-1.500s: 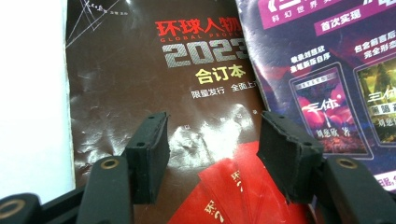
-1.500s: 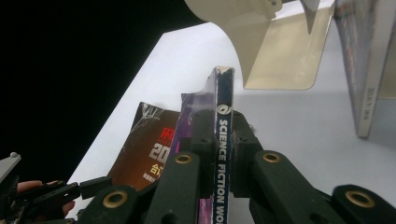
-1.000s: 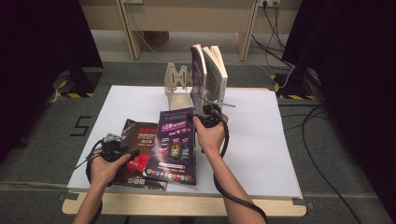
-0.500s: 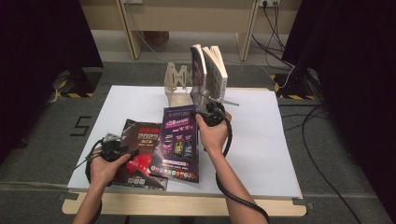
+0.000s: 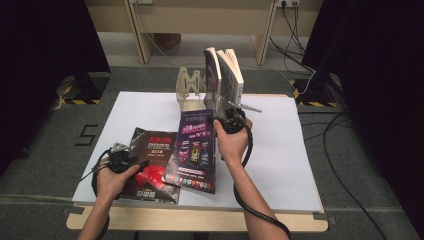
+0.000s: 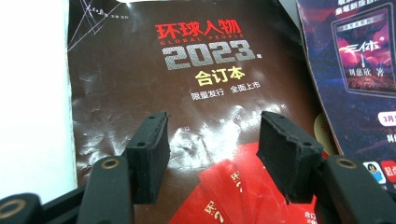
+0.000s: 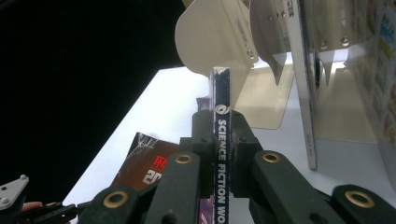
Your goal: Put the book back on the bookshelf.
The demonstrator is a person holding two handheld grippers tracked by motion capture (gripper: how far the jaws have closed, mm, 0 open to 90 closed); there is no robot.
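The right hand-held gripper [image 7: 223,154] is clamped on the spine of the purple magazine [image 5: 194,150], lifting its far edge toward the book rack [image 5: 192,90] just beyond, probably the free slot.

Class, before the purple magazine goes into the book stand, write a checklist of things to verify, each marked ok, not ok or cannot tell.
1. Right gripper shut on the purple science-fiction magazine at its spine: ok.
2. Left gripper open over the dark brown 2023 magazine, not gripping it: ok.
3. Pale wooden book stand upright: ok.
4. Free slot beside the standing books: cannot tell.
5. Purple magazine fully off the brown one: not ok.
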